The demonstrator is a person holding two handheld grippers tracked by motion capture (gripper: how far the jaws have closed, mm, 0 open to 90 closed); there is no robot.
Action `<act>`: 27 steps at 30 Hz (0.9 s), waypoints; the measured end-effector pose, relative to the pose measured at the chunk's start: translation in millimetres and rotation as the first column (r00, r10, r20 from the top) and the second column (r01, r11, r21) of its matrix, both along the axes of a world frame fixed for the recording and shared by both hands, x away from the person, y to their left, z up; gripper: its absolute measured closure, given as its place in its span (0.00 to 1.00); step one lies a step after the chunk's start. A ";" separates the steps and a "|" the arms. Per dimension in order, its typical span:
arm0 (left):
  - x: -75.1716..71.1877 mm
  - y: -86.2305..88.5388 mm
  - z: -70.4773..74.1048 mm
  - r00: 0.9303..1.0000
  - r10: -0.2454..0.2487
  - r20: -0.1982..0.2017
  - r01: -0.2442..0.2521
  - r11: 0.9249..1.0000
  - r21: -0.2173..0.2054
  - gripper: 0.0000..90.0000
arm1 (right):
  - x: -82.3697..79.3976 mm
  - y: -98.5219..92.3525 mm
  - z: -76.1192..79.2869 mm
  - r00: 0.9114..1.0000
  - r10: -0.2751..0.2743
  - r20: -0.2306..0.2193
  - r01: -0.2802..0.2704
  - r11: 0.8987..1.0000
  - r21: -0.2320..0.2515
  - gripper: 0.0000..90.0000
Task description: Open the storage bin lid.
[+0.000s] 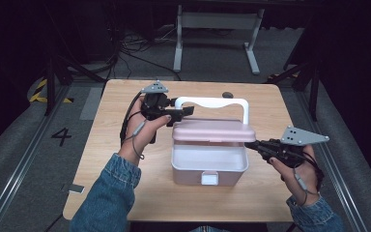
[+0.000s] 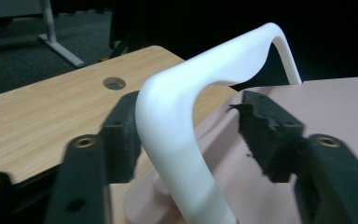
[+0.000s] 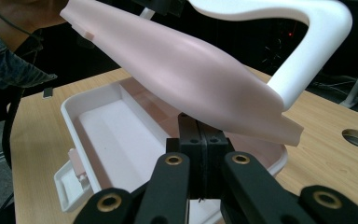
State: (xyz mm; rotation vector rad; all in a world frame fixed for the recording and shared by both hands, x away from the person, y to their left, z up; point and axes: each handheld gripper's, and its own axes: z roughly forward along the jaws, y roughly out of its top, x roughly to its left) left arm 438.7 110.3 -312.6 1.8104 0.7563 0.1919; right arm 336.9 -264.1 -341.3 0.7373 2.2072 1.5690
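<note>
At mid-table we see one pink box (image 1: pixel 209 166), its lid (image 1: pixel 214 130) raised, one white handle (image 1: pixel 211 102) upright. Our left gripper (image 2: pixel 193 133) stands wide, jaws either side of the handle, one pad (image 2: pixel 123 135) touching. The right gripper view shows our right gripper (image 3: pixel 200 140) closed tight under the lid's edge, and one front latch (image 3: pixel 72 179) hanging open.

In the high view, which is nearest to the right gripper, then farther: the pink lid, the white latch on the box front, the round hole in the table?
1. Pink plastic lid: its right edge lies beside the right gripper.
2. White latch: low on the box front, to the left.
3. Round hole: at the far table edge.
</note>
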 end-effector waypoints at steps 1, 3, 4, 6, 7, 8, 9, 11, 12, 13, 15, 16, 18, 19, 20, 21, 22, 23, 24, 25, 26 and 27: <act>-1.0 2.1 1.0 1.000 0.009 0.014 -0.009 1.000 0.004 0.38 | 0.1 0.0 0.5 1.000 0.000 0.002 0.000 1.000 -0.001 1.00; -4.6 7.7 4.4 0.999 0.028 0.037 -0.029 0.999 0.017 0.34 | 0.2 0.0 1.4 1.000 0.000 0.004 0.000 1.000 0.002 1.00; -6.8 10.5 6.0 0.998 0.036 0.044 -0.036 0.999 0.019 0.34 | 0.5 -0.1 2.2 1.000 0.000 0.009 0.000 1.000 0.002 1.00; -10.8 16.9 9.2 0.996 0.052 0.066 -0.054 0.998 0.024 0.33 | 1.7 -0.4 3.8 1.000 -0.001 0.016 0.001 1.000 0.005 1.00; -13.2 20.9 10.5 0.995 0.061 0.074 -0.063 0.998 0.024 0.33 | 2.5 -0.7 5.0 1.000 -0.001 0.020 0.001 1.000 0.007 1.00; -15.0 24.2 11.3 0.995 0.067 0.080 -0.069 0.997 0.026 0.33 | 3.9 -1.0 6.5 1.000 -0.002 0.027 0.002 1.000 0.010 1.00; -16.4 26.6 11.9 0.994 0.073 0.083 -0.075 0.997 0.026 0.33 | 5.1 -1.1 7.8 1.000 -0.003 0.031 0.002 1.000 0.015 1.00; -20.3 32.9 12.9 0.993 0.085 0.087 -0.088 0.996 0.027 0.33 | 7.6 -1.5 9.8 0.999 -0.003 0.036 0.002 1.000 0.018 1.00; -21.7 35.9 13.0 0.992 0.091 0.093 -0.094 0.995 0.028 0.33 | 9.5 -1.7 10.8 0.999 -0.004 0.043 0.003 1.000 0.021 1.00; -23.3 38.6 13.0 0.991 0.096 0.093 -0.099 0.995 0.029 0.33 | 11.1 -1.6 11.8 0.999 -0.002 0.042 0.001 1.000 0.027 1.00; -26.0 43.1 12.1 0.990 0.103 0.092 -0.107 0.994 0.038 0.33 | 14.8 -1.8 14.1 0.999 -0.004 0.052 0.002 0.999 0.034 1.00; -27.7 45.5 11.2 0.991 0.104 0.086 -0.109 0.993 0.049 0.33 | 16.2 -1.9 15.1 0.999 -0.002 0.054 0.001 0.999 0.034 1.00; -31.3 49.9 8.6 0.990 0.115 0.085 -0.121 0.990 0.071 0.33 | 19.8 -1.6 18.1 0.998 -0.007 0.065 0.005 1.000 0.030 1.00; -33.1 51.7 7.2 0.989 0.119 0.084 -0.125 0.989 0.075 0.33 | 21.7 -1.3 19.5 0.997 -0.010 0.071 0.008 0.999 0.033 1.00; -35.6 54.4 5.8 0.989 0.120 0.083 -0.127 0.988 0.083 0.33 | 23.9 -1.0 21.0 0.997 -0.011 0.077 0.009 0.999 0.035 1.00; -37.7 55.5 4.8 0.989 0.124 0.078 -0.130 0.988 0.084 0.32 | 26.9 -0.7 23.6 0.997 -0.012 0.081 0.009 0.999 0.038 1.00; -39.0 56.9 4.1 0.989 0.123 0.080 -0.130 0.987 0.091 0.32 | 28.6 -0.5 25.2 0.996 -0.013 0.083 0.009 0.999 0.042 1.00; -40.3 58.1 3.4 0.989 0.120 0.083 -0.128 0.987 0.100 0.32 | 30.4 -0.4 26.7 0.996 -0.015 0.089 0.011 0.999 0.044 1.00; -41.2 58.4 2.8 0.990 0.118 0.082 -0.127 0.986 0.104 0.32 | 32.1 -0.4 28.0 0.996 -0.015 0.089 0.010 0.999 0.049 1.00; -42.5 58.7 2.0 0.989 0.119 0.085 -0.128 0.985 0.119 0.31 | 33.3 -0.4 28.7 0.996 -0.018 0.090 0.013 0.999 0.052 1.00; -43.5 58.4 1.3 0.990 0.116 0.086 -0.127 0.983 0.130 0.31 | 35.3 -0.6 29.5 0.996 -0.021 0.092 0.016 0.998 0.055 1.00; -43.5 58.4 1.3 0.990 0.116 0.086 -0.127 0.983 0.130 0.31 | 36.5 -0.5 29.9 0.996 -0.021 0.090 0.016 0.998 0.060 1.00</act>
